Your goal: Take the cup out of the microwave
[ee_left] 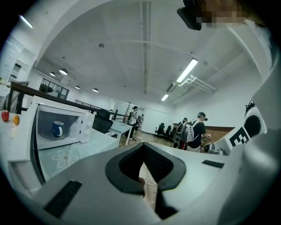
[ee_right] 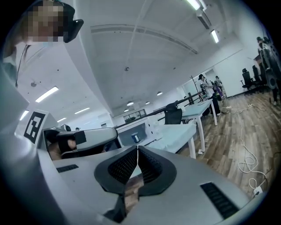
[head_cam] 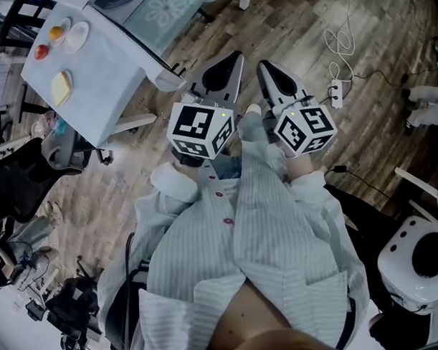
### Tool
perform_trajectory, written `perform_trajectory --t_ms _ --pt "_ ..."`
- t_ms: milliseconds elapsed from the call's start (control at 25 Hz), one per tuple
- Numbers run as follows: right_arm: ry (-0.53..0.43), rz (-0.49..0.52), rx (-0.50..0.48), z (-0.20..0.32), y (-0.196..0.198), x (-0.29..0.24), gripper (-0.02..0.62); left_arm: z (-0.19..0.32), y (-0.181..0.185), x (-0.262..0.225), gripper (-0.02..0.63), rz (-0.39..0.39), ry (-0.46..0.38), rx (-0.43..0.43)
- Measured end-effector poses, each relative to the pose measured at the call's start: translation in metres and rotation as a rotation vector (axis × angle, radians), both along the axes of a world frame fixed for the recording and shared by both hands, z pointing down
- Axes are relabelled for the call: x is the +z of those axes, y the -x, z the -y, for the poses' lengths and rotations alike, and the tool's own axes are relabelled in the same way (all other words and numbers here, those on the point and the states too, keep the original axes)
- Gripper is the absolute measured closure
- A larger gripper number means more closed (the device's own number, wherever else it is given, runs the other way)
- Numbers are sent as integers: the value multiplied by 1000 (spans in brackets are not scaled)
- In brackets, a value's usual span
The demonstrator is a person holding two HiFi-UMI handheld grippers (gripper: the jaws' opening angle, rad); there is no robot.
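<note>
A small blue cup (ee_left: 57, 128) stands inside a white microwave (ee_left: 72, 117) on a table at the left of the left gripper view. The microwave's door (ee_left: 37, 147) is swung open. The right gripper view shows the same cup (ee_right: 136, 138), small and far off, beyond that gripper's tips. In the head view both grippers are held close to the person's chest and point toward the table, well short of it. My left gripper (head_cam: 236, 59) (ee_left: 143, 163) is shut and holds nothing. My right gripper (head_cam: 264, 67) (ee_right: 138, 149) is likewise shut and empty.
The table (head_cam: 94, 82) has a pale blue cloth and plates of fruit (head_cam: 60, 33). A cable (head_cam: 340, 41) and a power strip (head_cam: 336, 93) lie on the wooden floor to the right. A white round device (head_cam: 419, 260) stands at the lower right. People (ee_left: 195, 132) stand farther back.
</note>
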State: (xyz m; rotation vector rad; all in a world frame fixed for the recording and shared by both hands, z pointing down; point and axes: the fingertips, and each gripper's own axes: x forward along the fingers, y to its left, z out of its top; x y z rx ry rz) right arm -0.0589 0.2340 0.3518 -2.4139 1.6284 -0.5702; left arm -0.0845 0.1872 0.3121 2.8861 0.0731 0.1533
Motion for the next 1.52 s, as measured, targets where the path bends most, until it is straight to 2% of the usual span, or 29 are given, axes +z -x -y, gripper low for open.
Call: perform_trajectory --t_ms 240,440,920,1240,1520 --pt "0 -13 -66 -3 -58 -12 558 -1 -52 -10 597 -6 -9 -72" --pt "6 -21 -129 -7 -88 -16 558 1 -81 -8 597 -3 2 -139" --pt "22 25 -237 3 -119 9 558 15 -100 4 597 1 17 -290" --pt "19 31 -305 38 -129 12 558 53 -108 15 597 21 19 -367" --pt "17 4 -355 99 -170 11 558 110 -148 14 597 11 2 -403"
